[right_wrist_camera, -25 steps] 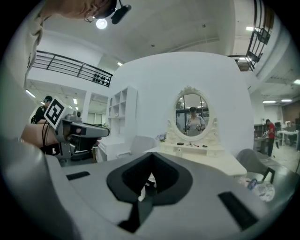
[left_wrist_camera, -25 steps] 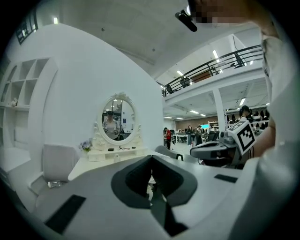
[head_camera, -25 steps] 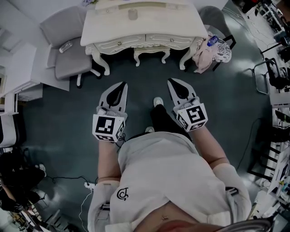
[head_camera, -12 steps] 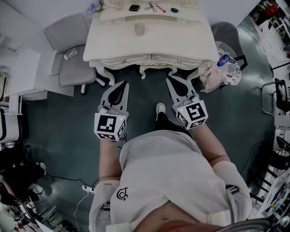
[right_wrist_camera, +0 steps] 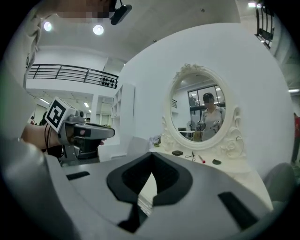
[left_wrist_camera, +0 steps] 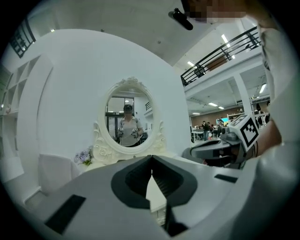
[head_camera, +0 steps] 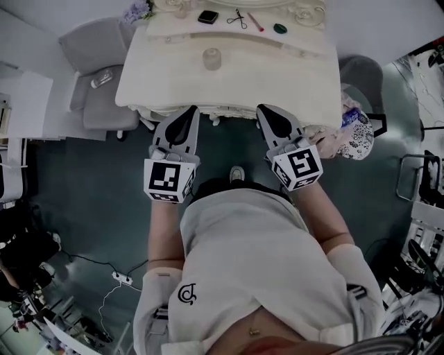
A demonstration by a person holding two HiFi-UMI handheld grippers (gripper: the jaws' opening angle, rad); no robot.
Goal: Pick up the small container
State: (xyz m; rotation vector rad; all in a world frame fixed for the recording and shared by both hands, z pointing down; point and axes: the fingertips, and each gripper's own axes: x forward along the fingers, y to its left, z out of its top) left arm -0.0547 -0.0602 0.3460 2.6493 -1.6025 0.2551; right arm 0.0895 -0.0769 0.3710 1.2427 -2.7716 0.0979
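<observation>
One small container stands alone on the middle of the dressing table, with the other small items well apart along the far edge. Both grippers hang at the table's near edge, well short of it. The left gripper has its jaws pressed together on nothing, and so does the right gripper. The left looks slightly better lined up. Its jaws should spread before the reach, then straddle the container squarely and close around its middle so that it does not tip.

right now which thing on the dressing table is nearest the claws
The small container, standing alone; the black case, scissors and red pen lie farther back.
</observation>
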